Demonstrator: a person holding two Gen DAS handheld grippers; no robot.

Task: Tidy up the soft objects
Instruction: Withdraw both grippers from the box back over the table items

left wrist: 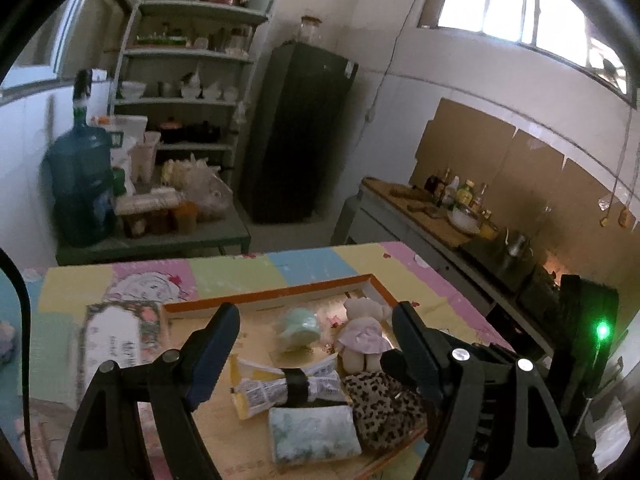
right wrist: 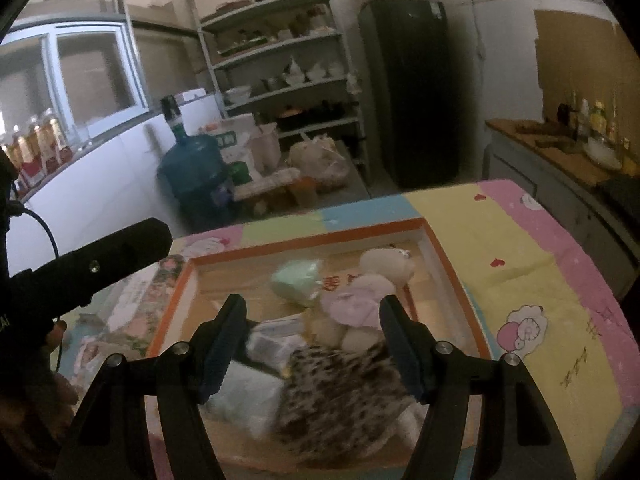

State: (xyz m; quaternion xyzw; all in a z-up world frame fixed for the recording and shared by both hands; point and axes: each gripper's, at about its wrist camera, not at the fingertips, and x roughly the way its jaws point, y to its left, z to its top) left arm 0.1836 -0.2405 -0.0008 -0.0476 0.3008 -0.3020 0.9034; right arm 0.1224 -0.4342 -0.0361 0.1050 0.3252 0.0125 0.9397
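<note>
An orange-rimmed shallow box (left wrist: 280,294) (right wrist: 304,238) lies on a pastel patchwork mat. Inside it are a mint-green soft roll (left wrist: 300,330) (right wrist: 298,282), a plush doll in a pink dress (left wrist: 364,340) (right wrist: 356,304), a leopard-print pouch (left wrist: 384,408) (right wrist: 336,396), a pale floral cushion (left wrist: 314,432) (right wrist: 244,400) and a printed bundle tied with a black band (left wrist: 288,390) (right wrist: 276,340). My left gripper (left wrist: 316,354) hovers open above the box's near half, holding nothing. My right gripper (right wrist: 316,344) also hangs open over the pouch and doll, with nothing between its pads.
A floral card (left wrist: 120,340) lies left of the box. The mat-covered table (right wrist: 520,248) extends to the right. Behind stand a water jug (left wrist: 80,184), shelves (left wrist: 188,52), a dark fridge (left wrist: 300,132) and a counter with bottles (left wrist: 452,196). The other gripper's black body (right wrist: 92,268) sits at left.
</note>
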